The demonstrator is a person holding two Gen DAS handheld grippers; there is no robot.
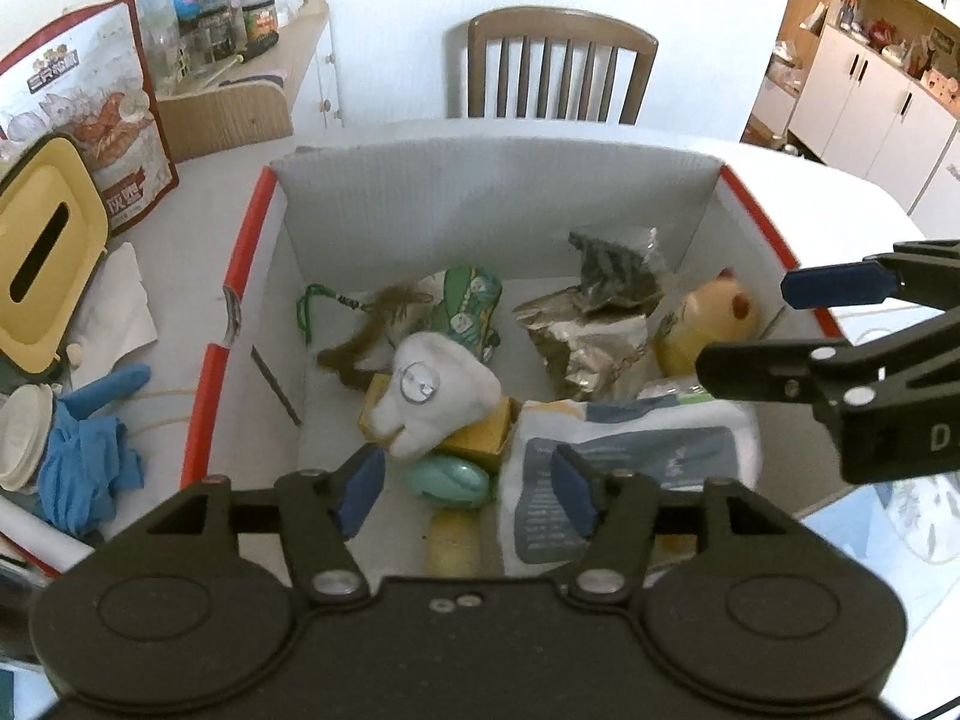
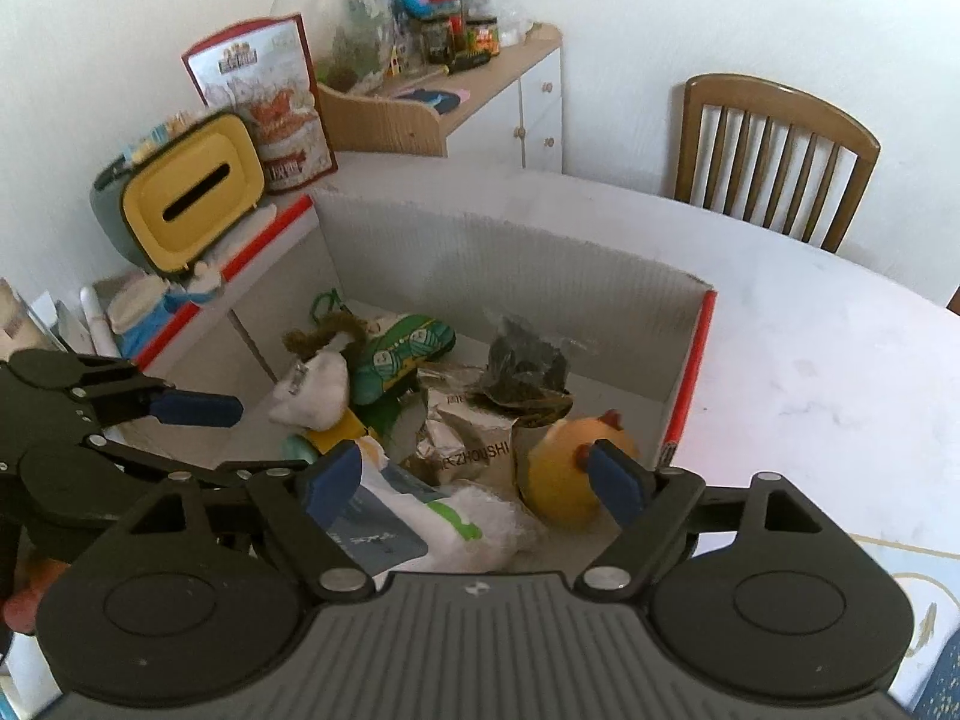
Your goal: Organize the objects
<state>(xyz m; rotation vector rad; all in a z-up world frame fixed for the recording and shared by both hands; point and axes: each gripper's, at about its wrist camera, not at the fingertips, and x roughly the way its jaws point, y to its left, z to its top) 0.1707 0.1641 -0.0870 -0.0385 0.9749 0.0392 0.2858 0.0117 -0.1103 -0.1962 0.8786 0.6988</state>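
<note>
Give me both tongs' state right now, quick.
Left tongs: open, holding nothing, above the box.
Right tongs: open, holding nothing.

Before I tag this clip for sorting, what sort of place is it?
Most likely a home dining area: a wooden chair at a white table, kitchen-style cupboards beyond, and a box of household odds and ends.

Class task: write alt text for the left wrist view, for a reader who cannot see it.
Open left tongs hover over a white box of jumbled things: a tooth-shaped plush, a wipes pack and a yellow toy. The open right tongs reach in from the right.
</note>
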